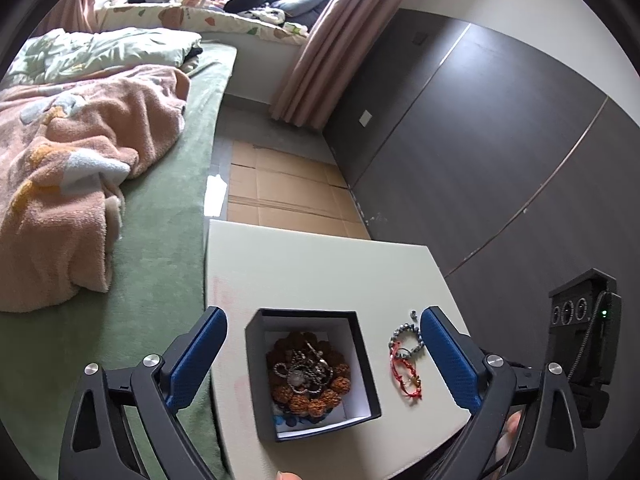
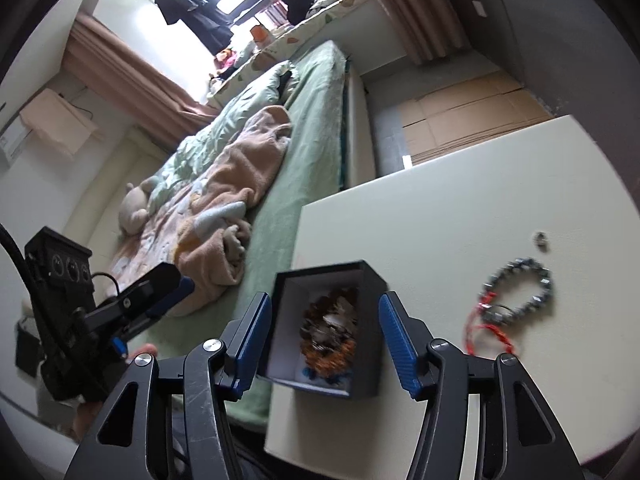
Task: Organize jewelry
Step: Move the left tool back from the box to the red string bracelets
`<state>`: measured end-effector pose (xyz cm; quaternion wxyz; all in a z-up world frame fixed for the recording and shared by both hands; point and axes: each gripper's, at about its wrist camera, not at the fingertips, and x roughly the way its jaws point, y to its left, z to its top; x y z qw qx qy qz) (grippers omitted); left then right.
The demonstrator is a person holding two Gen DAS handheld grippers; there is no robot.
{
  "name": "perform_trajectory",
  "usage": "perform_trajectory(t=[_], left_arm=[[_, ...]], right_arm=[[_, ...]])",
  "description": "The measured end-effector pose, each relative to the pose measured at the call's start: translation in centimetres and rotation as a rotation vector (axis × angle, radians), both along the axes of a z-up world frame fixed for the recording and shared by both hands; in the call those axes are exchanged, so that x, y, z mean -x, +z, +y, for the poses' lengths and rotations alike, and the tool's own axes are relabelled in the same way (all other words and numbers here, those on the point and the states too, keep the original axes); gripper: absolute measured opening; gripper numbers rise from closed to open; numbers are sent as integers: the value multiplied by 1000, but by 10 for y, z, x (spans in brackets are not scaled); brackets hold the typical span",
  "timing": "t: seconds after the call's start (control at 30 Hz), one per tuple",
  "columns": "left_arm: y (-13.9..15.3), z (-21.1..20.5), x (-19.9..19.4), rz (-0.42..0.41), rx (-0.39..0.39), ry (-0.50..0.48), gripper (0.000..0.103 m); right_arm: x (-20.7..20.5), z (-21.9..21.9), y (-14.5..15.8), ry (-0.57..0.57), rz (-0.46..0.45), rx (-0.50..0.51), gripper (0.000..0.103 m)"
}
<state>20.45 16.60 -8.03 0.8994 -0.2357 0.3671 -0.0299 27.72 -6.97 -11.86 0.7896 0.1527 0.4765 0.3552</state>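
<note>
both my grippers hang with fingers apart, gripping nothing: left gripper (image 1: 324,344) wide, right gripper (image 2: 324,332) straddling the black box (image 1: 312,372) of jewelry on the white table (image 1: 320,272); beaded bracelet (image 1: 406,338) and red string bracelet (image 1: 406,374) lie just beside the box

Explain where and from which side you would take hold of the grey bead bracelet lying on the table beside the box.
Grip the far arc of the bead bracelet, coming down from above. It lies flat on the table, so only a pinch across its bead ring looks workable. The near part overlaps the red cord, so the far arc is probably cleaner.
</note>
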Motion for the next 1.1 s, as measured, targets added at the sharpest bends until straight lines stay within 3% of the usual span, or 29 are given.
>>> perform_trajectory(t=[0.33, 0.37, 0.43, 0.63, 0.73, 0.87, 0.97, 1.1], left_arm=[[9, -37, -6, -5, -37, -56, 98], [10, -41, -6, -4, -41, -61, 98], [12, -49, -5, -5, -52, -69, 98], [16, -78, -7, 1, -90, -122, 98], [13, -97, -12, 14, -123, -163, 98], [7, -119, -20, 43, -166, -226, 97], [-1, -140, -27, 75, -194, -288, 91], [-19, -161, -43, 165, -233, -343, 61]], right_arm=[[-1, -58, 18, -120, -36, 27, 58], [0, -63, 18, -126, -35, 26, 60], [2, -75, 19, -153, -37, 30, 81], [3, -101, 20, -166, -13, 12, 85], [4, -113, 18, -173, 4, 14, 103], [8, -131, 20, -205, -13, 18, 103], [5, -144, 12, -217, 17, 15, 103], [-2, -156, -1, -217, 61, 6, 103]])
